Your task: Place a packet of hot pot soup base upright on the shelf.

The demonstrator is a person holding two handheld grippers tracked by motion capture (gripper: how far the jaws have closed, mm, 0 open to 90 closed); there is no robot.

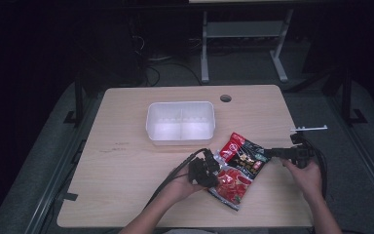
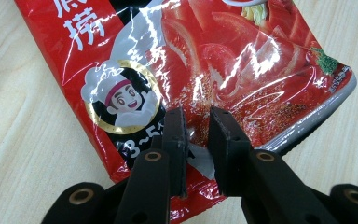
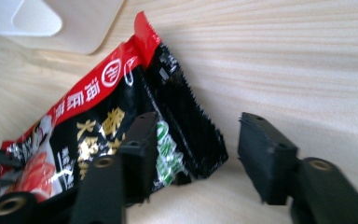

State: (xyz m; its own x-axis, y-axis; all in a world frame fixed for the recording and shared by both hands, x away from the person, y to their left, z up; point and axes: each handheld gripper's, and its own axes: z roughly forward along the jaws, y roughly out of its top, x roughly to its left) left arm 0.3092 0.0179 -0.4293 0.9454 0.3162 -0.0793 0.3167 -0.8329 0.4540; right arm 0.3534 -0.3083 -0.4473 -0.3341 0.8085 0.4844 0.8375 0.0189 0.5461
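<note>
Two sauce packets lie overlapped on the wooden table (image 1: 126, 161), right of centre. The lower one is a red packet (image 1: 231, 185) with a cartoon chef and tomato print (image 2: 242, 60). My left gripper (image 1: 214, 178) is shut on its near edge; the film bunches between the jaws (image 2: 198, 135). The upper one is a black and red packet (image 1: 246, 153) with a serrated end (image 3: 121, 102). My right gripper (image 1: 268, 152) reaches it from the right. Its jaws straddle the packet's black corner (image 3: 198, 119): one jaw lies over the packet, the other stands apart on the bare wood.
A white two-compartment plastic container (image 1: 180, 103) stands behind the packets, mid-table; its corner (image 3: 32, 18) shows in the right gripper view. A cable hole (image 1: 225, 98) is near the far edge. Cables trail from both grippers toward the near edge.
</note>
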